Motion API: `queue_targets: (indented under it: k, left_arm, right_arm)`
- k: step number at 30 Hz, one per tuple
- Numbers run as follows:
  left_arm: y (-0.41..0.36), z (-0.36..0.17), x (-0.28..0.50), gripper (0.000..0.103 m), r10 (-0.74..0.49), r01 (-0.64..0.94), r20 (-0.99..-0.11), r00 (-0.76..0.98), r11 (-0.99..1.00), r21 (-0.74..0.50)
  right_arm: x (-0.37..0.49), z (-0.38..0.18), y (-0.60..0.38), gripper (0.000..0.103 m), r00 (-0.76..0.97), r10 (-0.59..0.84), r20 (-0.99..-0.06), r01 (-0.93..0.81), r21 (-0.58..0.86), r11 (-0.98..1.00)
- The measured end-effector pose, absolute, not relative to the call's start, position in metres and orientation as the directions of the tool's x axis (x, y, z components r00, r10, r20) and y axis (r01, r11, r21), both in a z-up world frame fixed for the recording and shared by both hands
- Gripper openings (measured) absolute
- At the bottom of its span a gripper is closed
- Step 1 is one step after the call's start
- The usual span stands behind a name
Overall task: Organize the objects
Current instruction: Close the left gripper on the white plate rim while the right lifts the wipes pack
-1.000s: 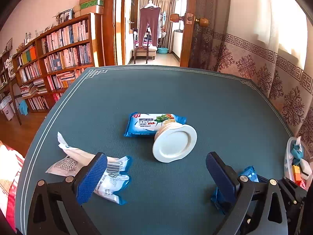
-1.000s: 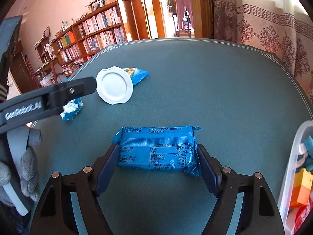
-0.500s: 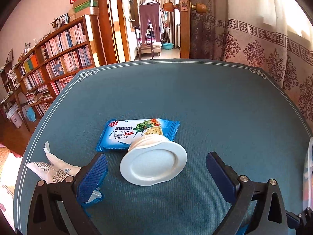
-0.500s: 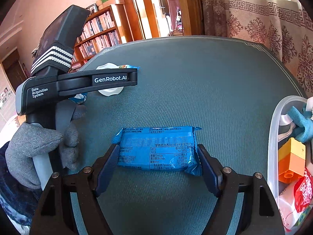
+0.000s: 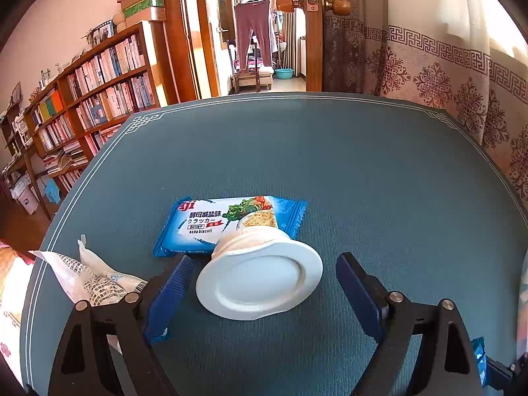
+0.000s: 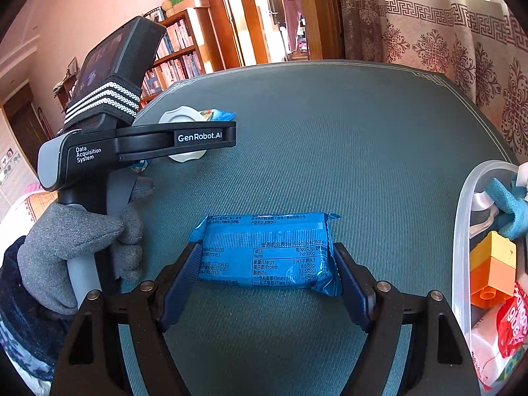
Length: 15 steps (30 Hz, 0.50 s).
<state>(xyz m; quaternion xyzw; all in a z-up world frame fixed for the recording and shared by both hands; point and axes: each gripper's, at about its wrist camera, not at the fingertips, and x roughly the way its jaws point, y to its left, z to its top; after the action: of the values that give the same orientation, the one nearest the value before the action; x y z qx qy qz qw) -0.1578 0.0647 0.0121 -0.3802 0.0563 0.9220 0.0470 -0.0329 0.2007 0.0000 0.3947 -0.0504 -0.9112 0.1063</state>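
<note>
A white plastic cup (image 5: 260,283) lies on its side on the teal table (image 5: 363,165), lid toward me and resting against a blue soda biscuit packet (image 5: 227,224). My left gripper (image 5: 264,260) straddles the cup and its jaws are closing, with a small gap still showing on each side. In the right wrist view a blue biscuit packet (image 6: 264,231) sits lengthwise between the pads of my right gripper (image 6: 266,247), which press on both of its ends. A grey-gloved hand (image 6: 76,231) holds the left gripper's handle at the left, with the cup (image 6: 180,118) beyond it.
A white printed wrapper pack (image 5: 89,283) lies left of the left fingers near the table edge. A clear plastic bin (image 6: 462,231) at the right holds a yellow-orange block (image 6: 491,264), a teal cloth and a red-white pack. Bookshelves and a curtain stand behind the table.
The left gripper has moved forward and down until the cup lies between its fingers, and its jaws have narrowed. The right gripper keeps the blue packet; the bin has come into its view.
</note>
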Motion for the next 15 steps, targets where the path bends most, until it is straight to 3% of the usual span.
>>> queue_targets:
  k: [6, 10, 15]
  left_arm:
    - [0.0633, 0.0135, -0.1572, 0.083, 0.052, -0.136, -0.696, -0.716, -0.989, 0.065]
    - [0.0655, 0.0146, -0.1551, 0.068, 0.056, -0.147, -0.684, -0.727, -0.986, 0.076]
    - [0.0642, 0.016, -0.1519, 0.067, 0.084, -0.164, -0.676, -0.732, -0.985, 0.055]
  right_arm:
    - [-0.0328, -0.0001, 0.2005, 0.079, -0.666, -0.234, -0.708, 0.154, 0.176, -0.972]
    - [-0.0335, 0.0008, 0.2005, 0.079, -0.665, -0.235, -0.709, 0.154, 0.178, -0.972]
    - [-0.0335, 0.0007, 0.2005, 0.079, -0.665, -0.235, -0.708, 0.154, 0.178, -0.972]
